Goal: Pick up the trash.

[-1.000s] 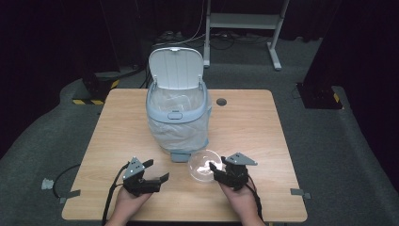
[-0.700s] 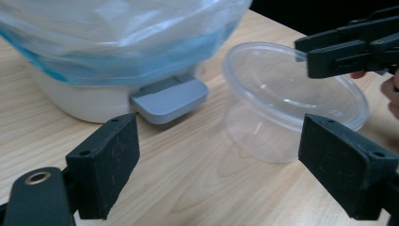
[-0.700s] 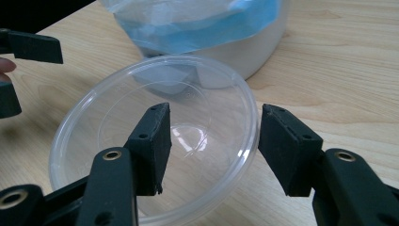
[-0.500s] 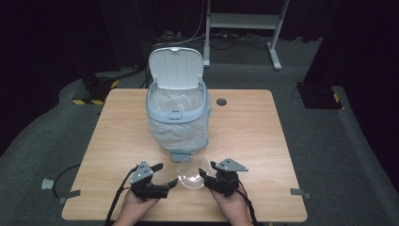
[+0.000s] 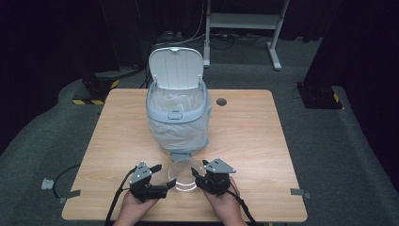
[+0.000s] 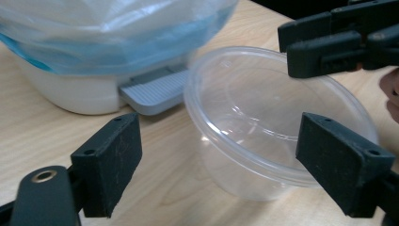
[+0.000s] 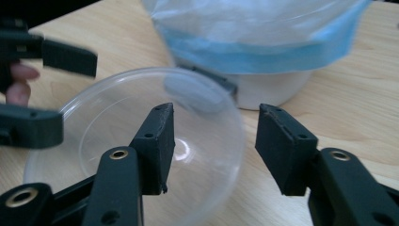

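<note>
Pale blue pedal bin with clear plastic liner [image 6: 117, 42] cut off by top edge in both gripper views; grey foot pedal [image 7: 197, 92] blurred behind clear round plastic bowl [image 7: 136, 141].

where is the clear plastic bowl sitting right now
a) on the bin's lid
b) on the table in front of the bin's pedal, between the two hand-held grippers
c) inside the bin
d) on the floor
b: the clear plastic bowl stands on the table just before the bin, with the left hand-held gripper and right hand-held gripper at its sides.

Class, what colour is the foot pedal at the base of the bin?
Grey ribbed plastic foot pedal; the left gripper view shows it best.
</note>
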